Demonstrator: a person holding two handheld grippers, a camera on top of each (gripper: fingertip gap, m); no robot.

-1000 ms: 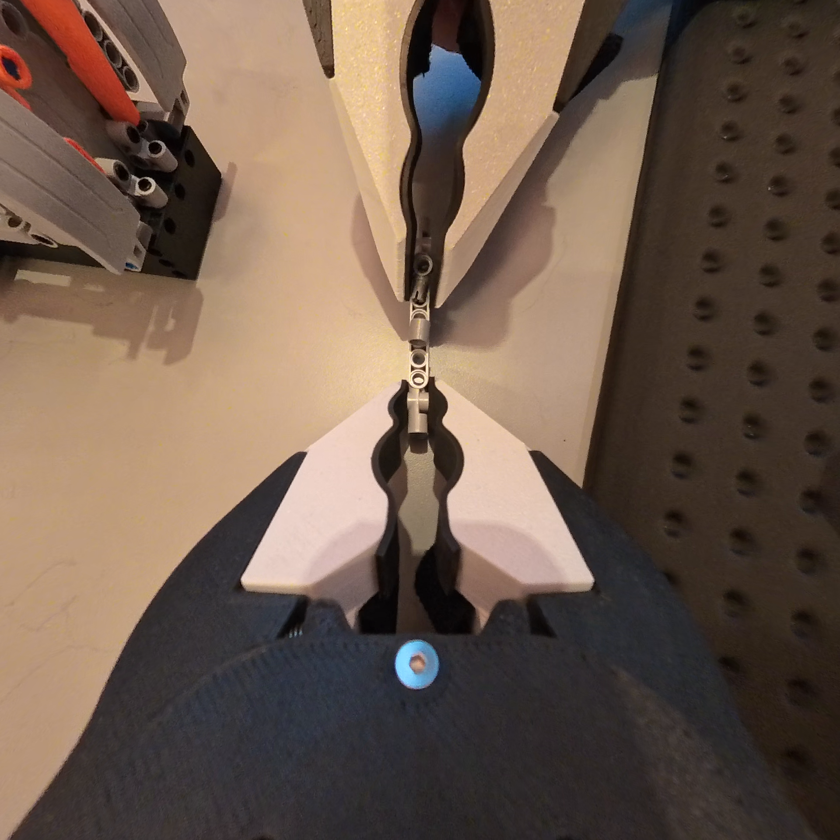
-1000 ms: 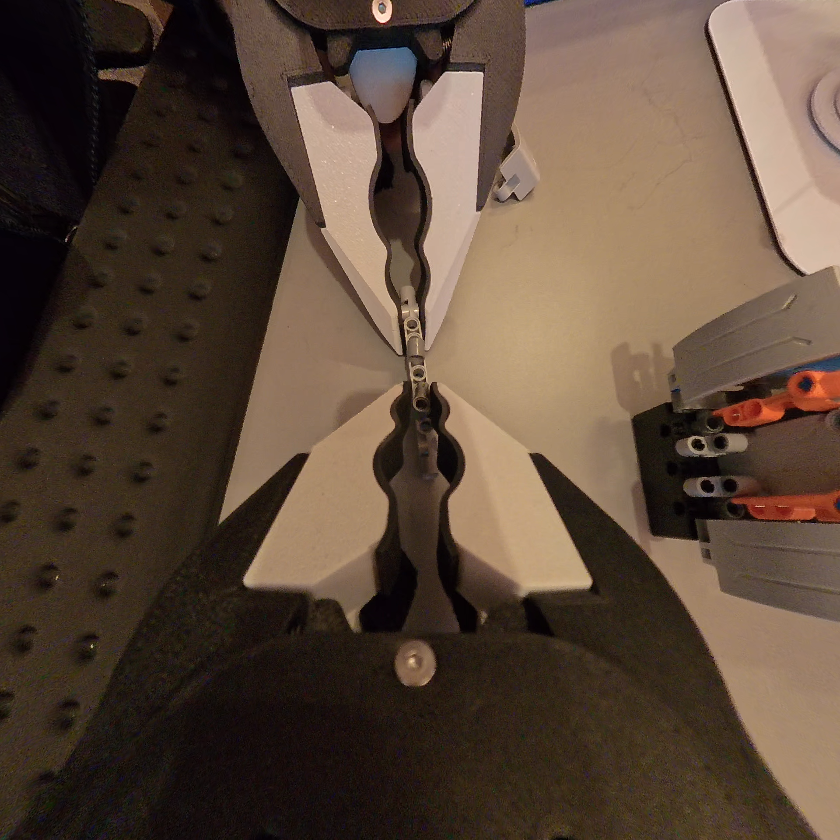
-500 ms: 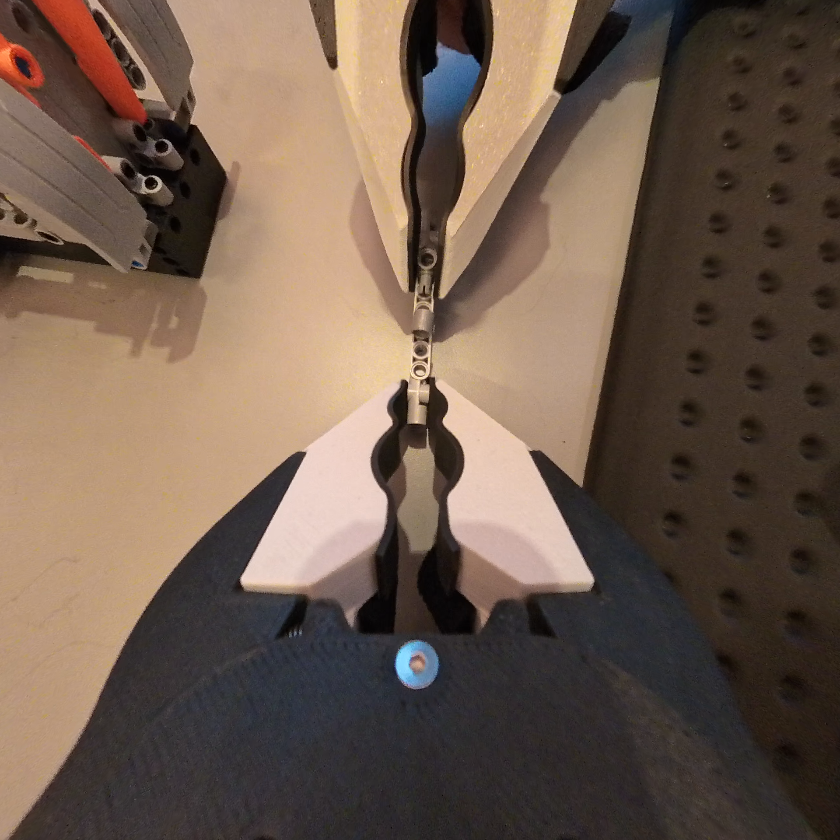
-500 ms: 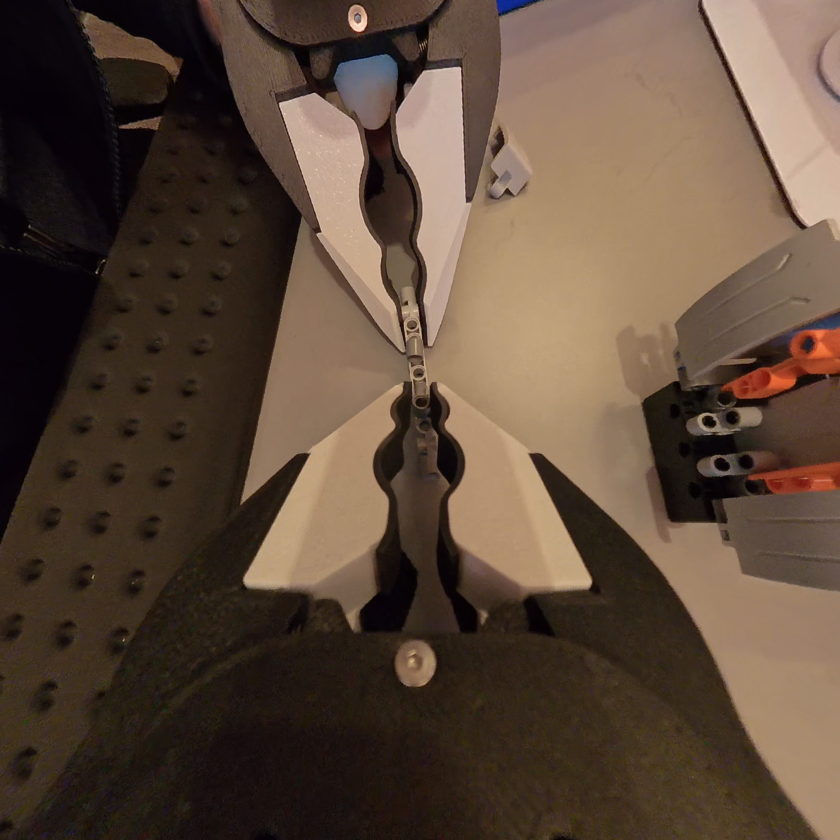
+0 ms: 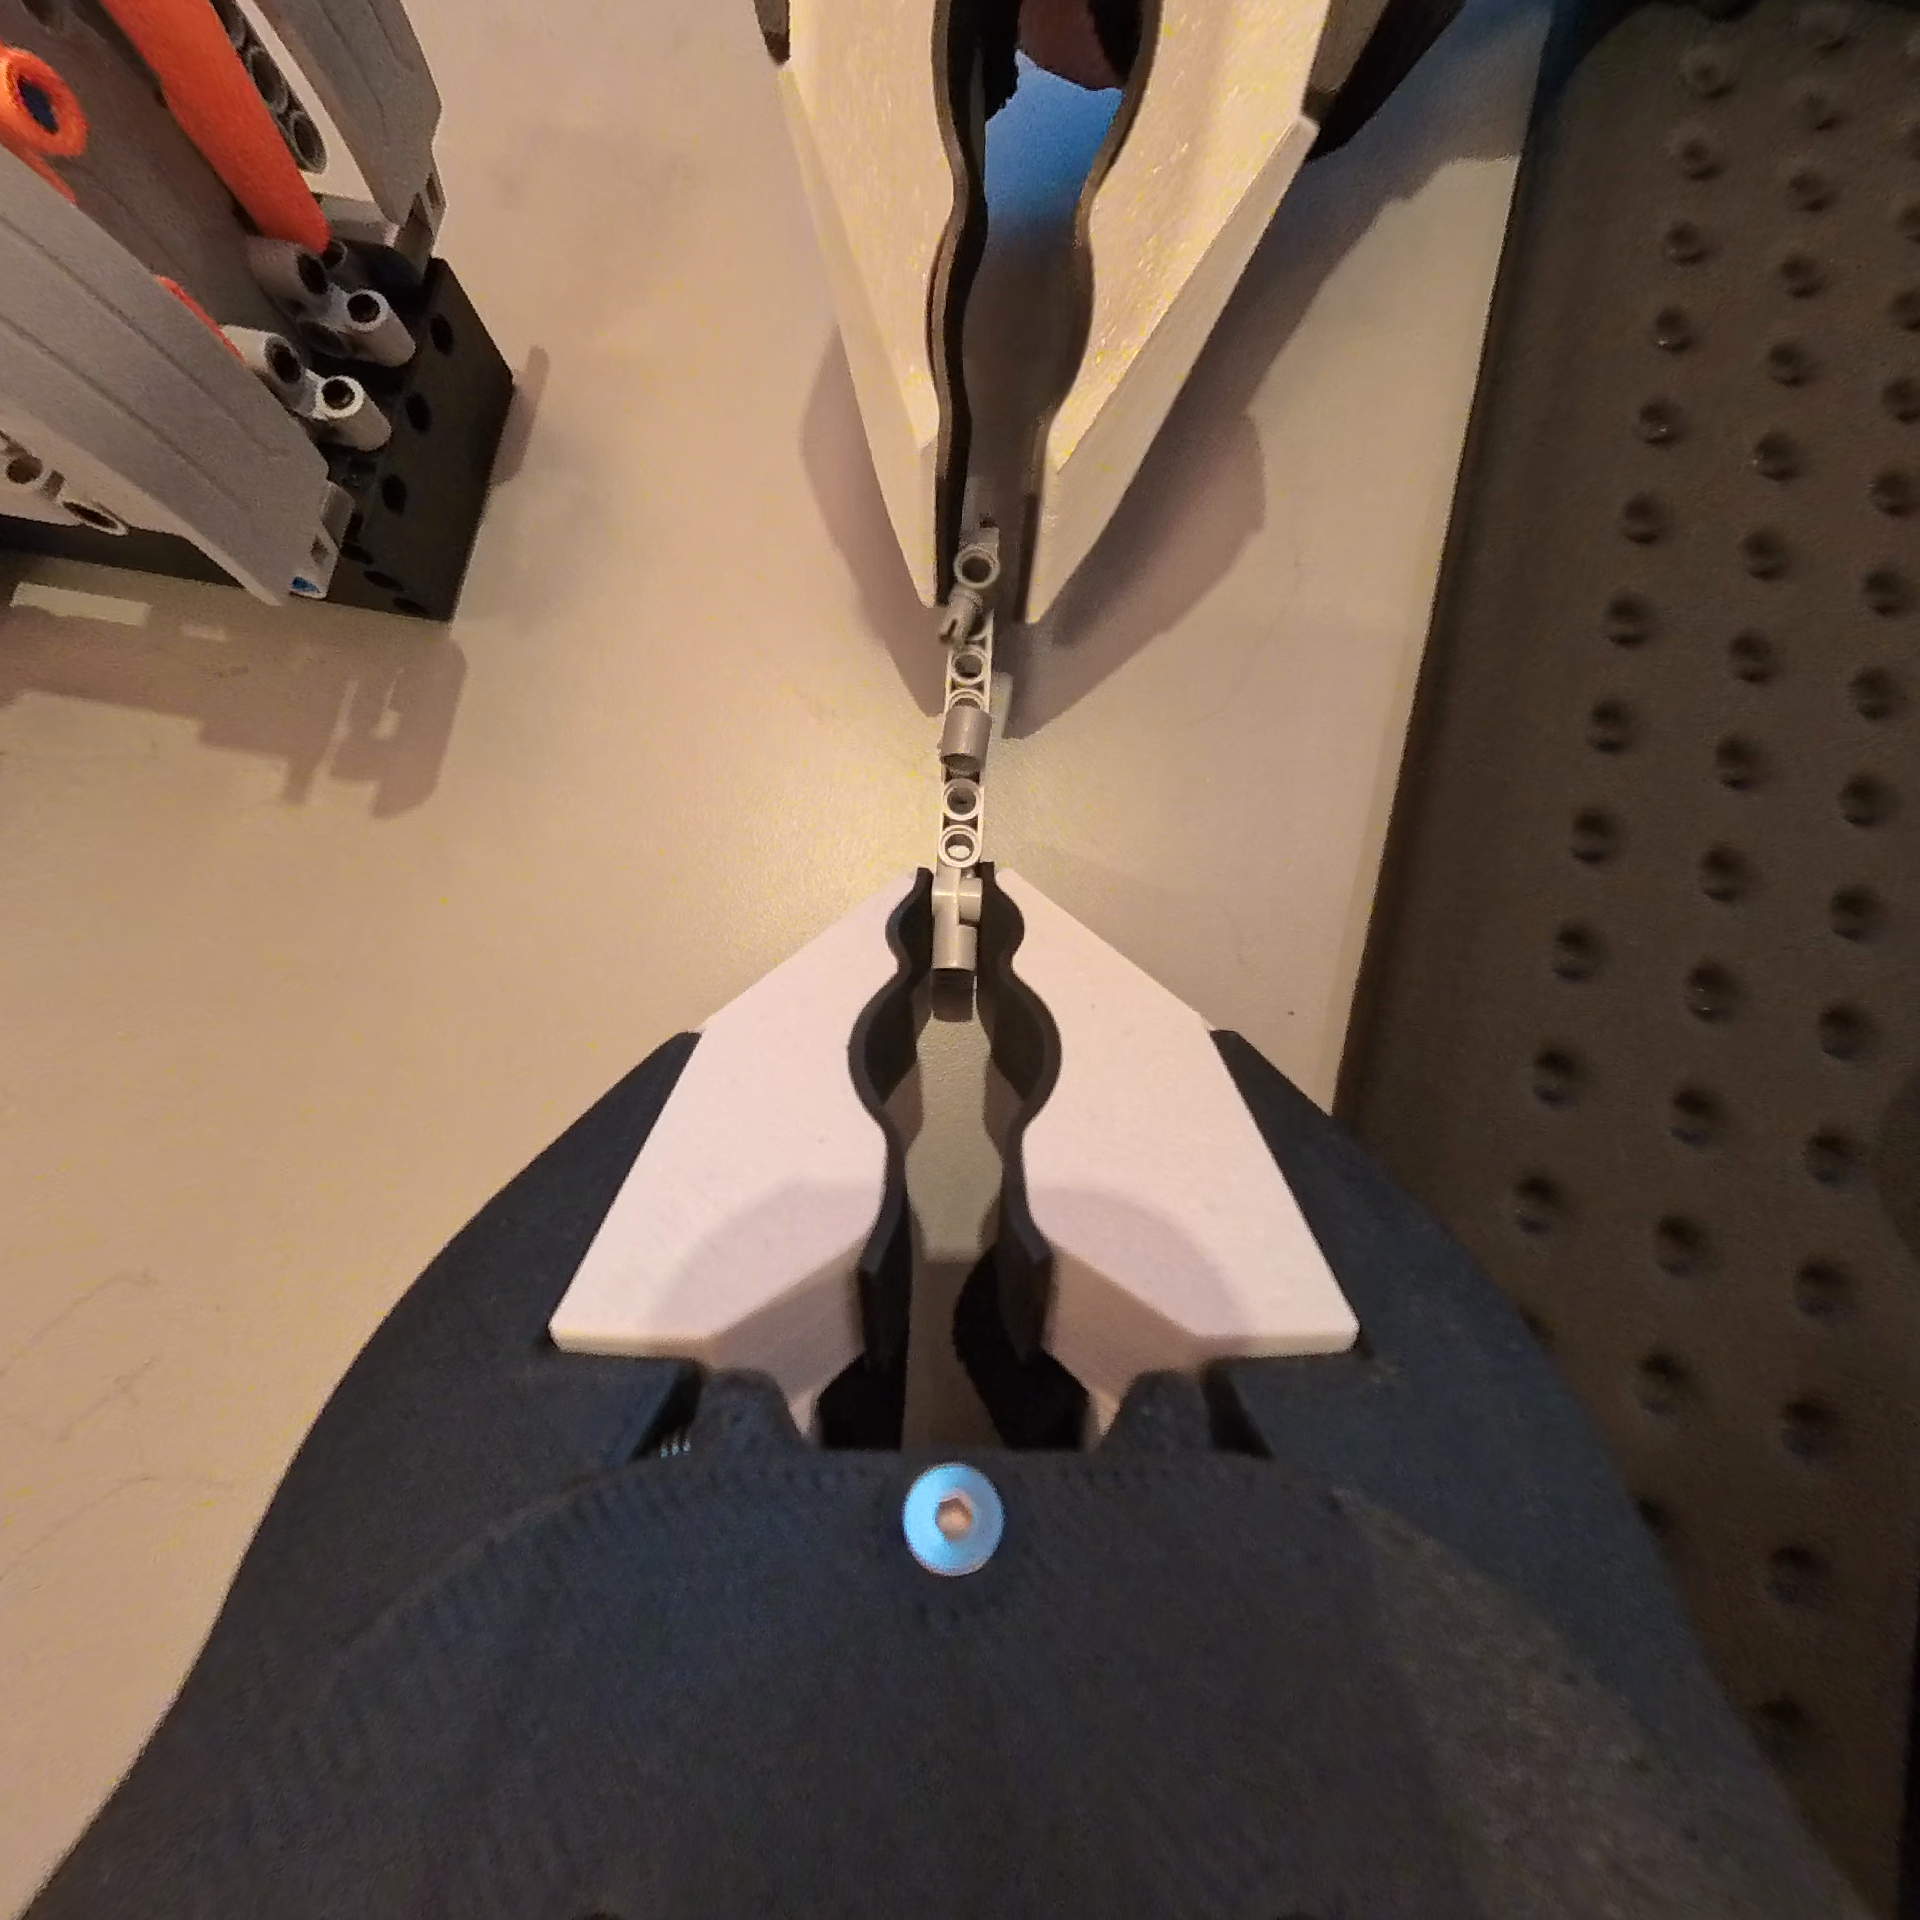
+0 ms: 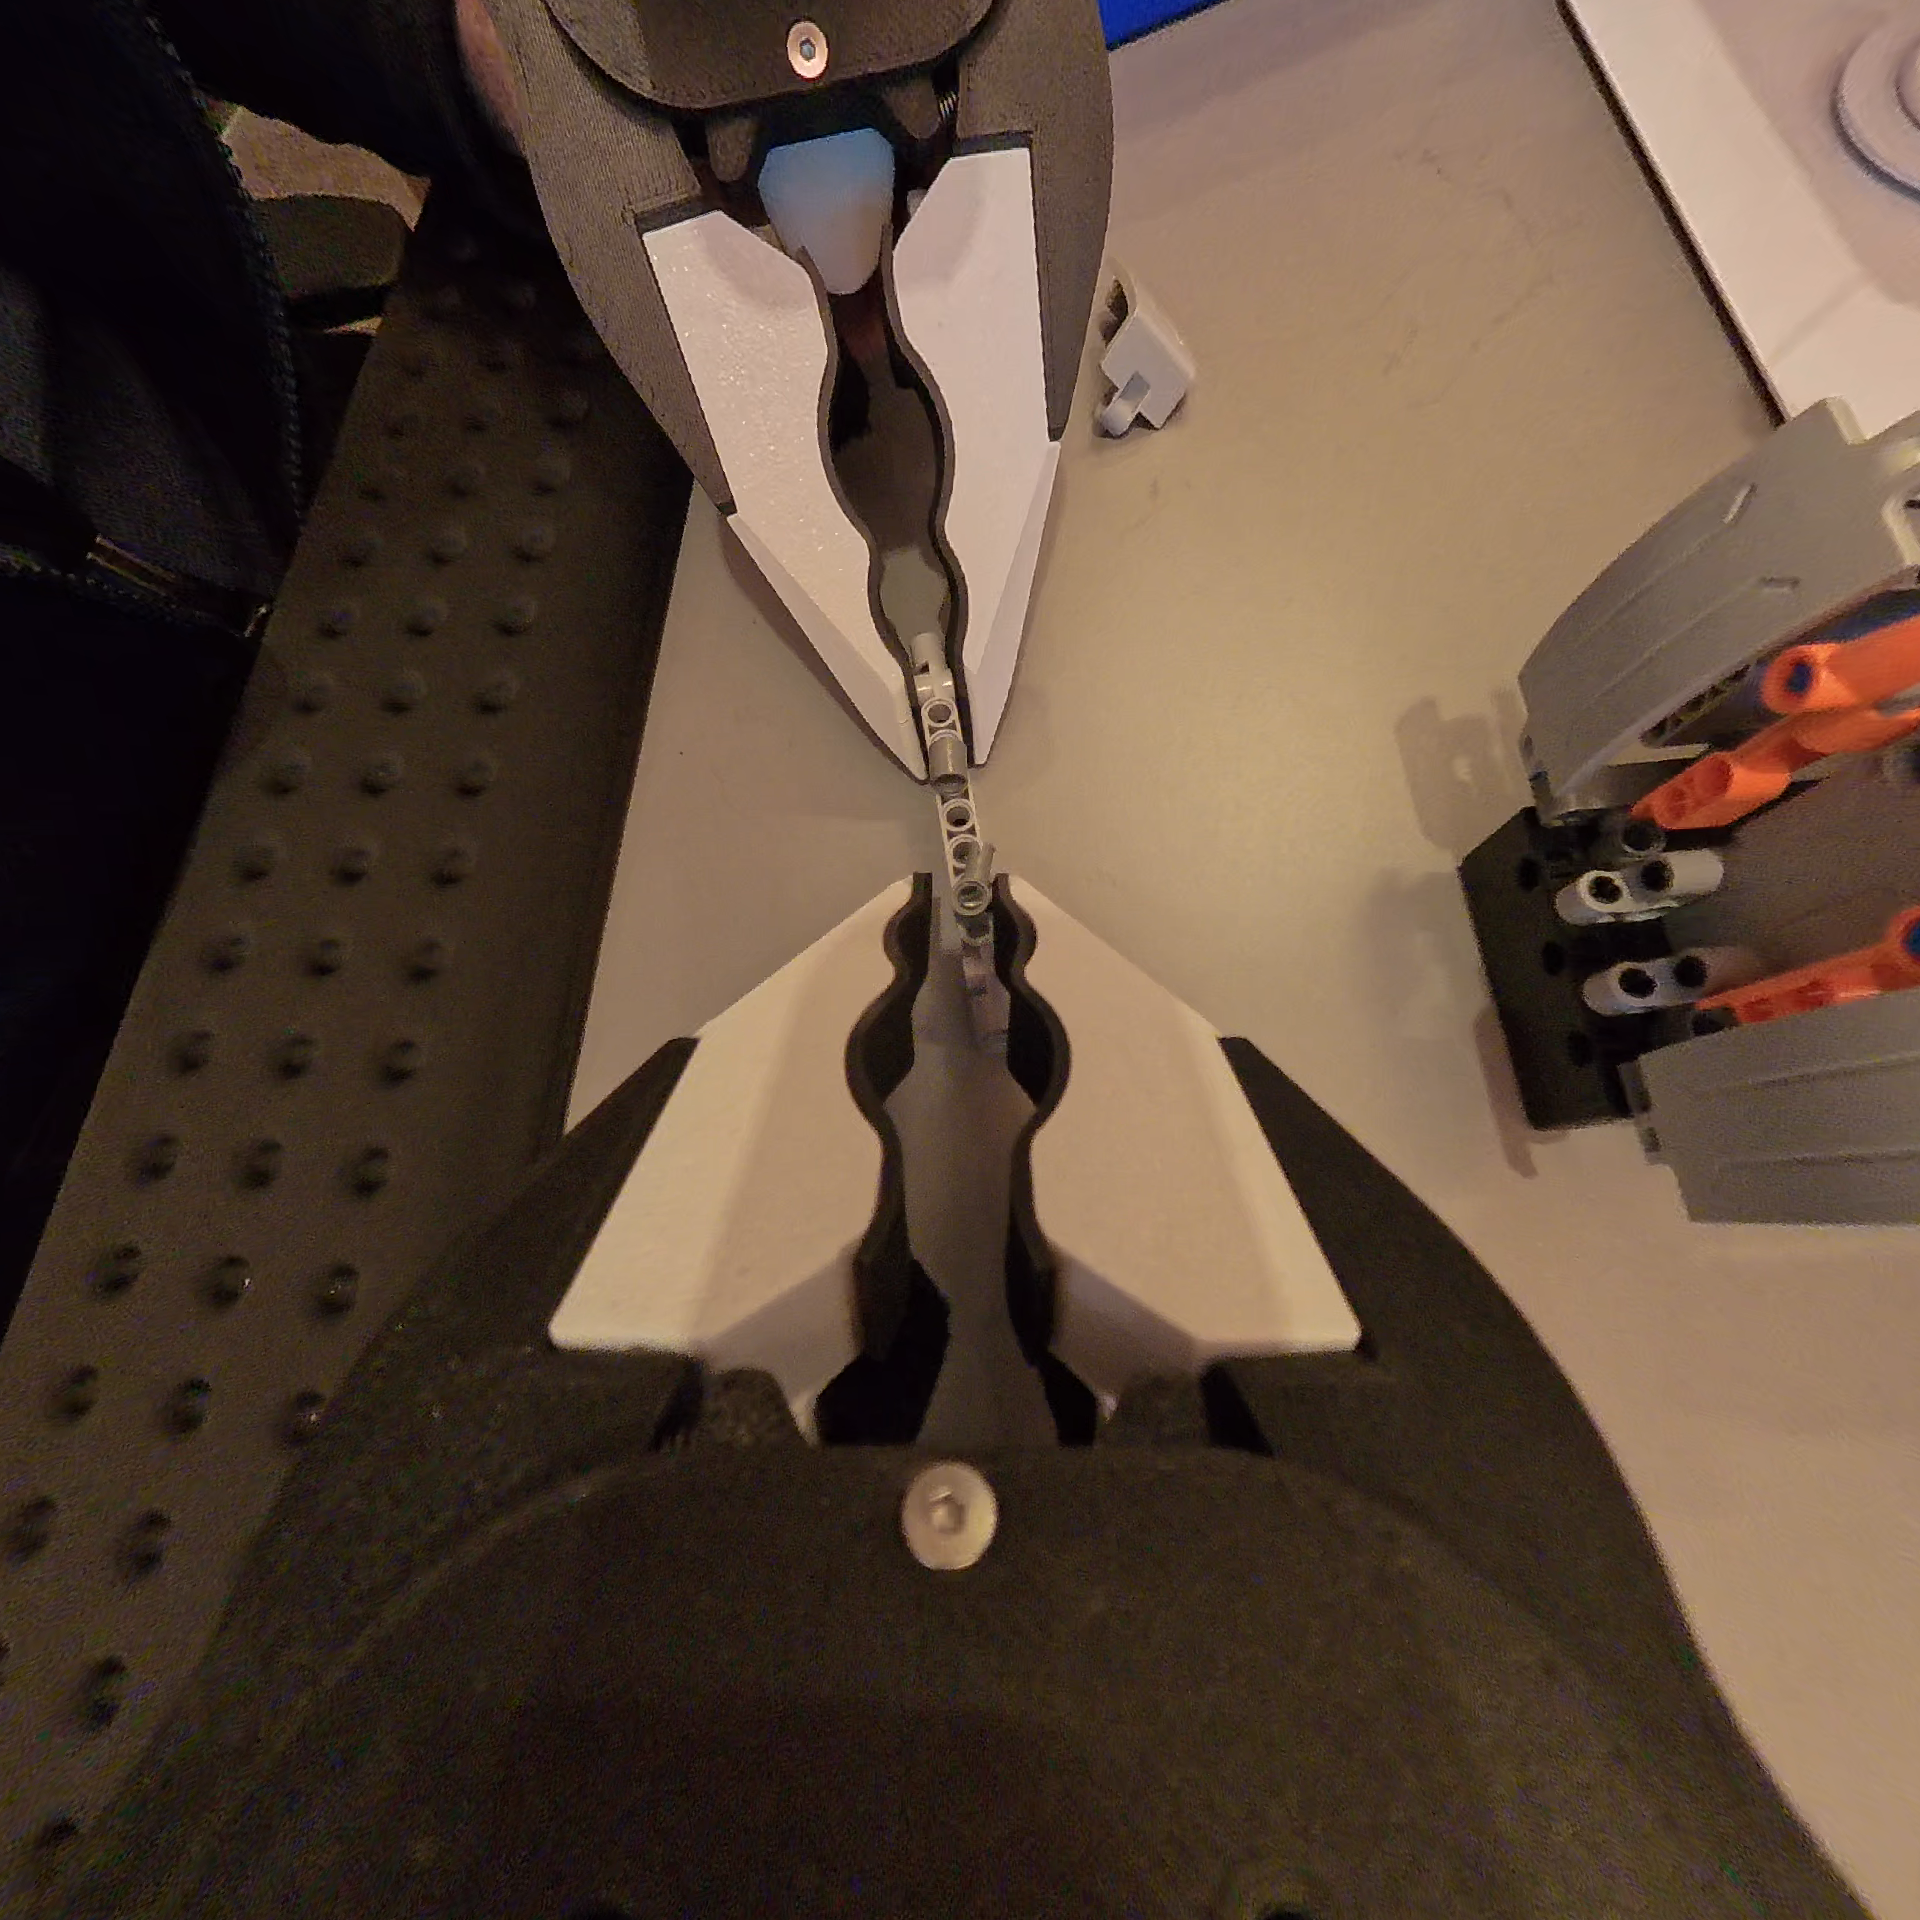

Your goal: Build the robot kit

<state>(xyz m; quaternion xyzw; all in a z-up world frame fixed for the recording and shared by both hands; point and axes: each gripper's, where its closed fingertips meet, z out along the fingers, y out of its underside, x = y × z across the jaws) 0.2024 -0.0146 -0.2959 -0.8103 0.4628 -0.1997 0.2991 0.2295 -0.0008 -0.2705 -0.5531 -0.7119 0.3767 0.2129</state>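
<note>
The left gripper (image 5: 956,914) and right gripper (image 6: 961,914) were each pinched tip to tip on one end of a thin grey beam assembly (image 5: 961,769), held above the beige table (image 5: 520,935). A studded black mat (image 5: 1714,831) bordered one side closely; a grey-and-orange brick model (image 6: 1714,935) stood well apart on the other, with bare tabletop between.

Left claw (image 5: 957,904): tip to tip with right claw (image 5: 982,613), above the worktop (image 5: 520,935).
Beams (image 5: 964,769): a chain bridging the two claws, each end pinched in one.
Model (image 5: 208,343): on the worktop, left of the beams in the left wrist view.
Mat (image 5: 1683,831): along the worktop's right edge there.
Loose piece (image 6: 1138,364): on the worktop beside the left claw, right wrist view.
</note>
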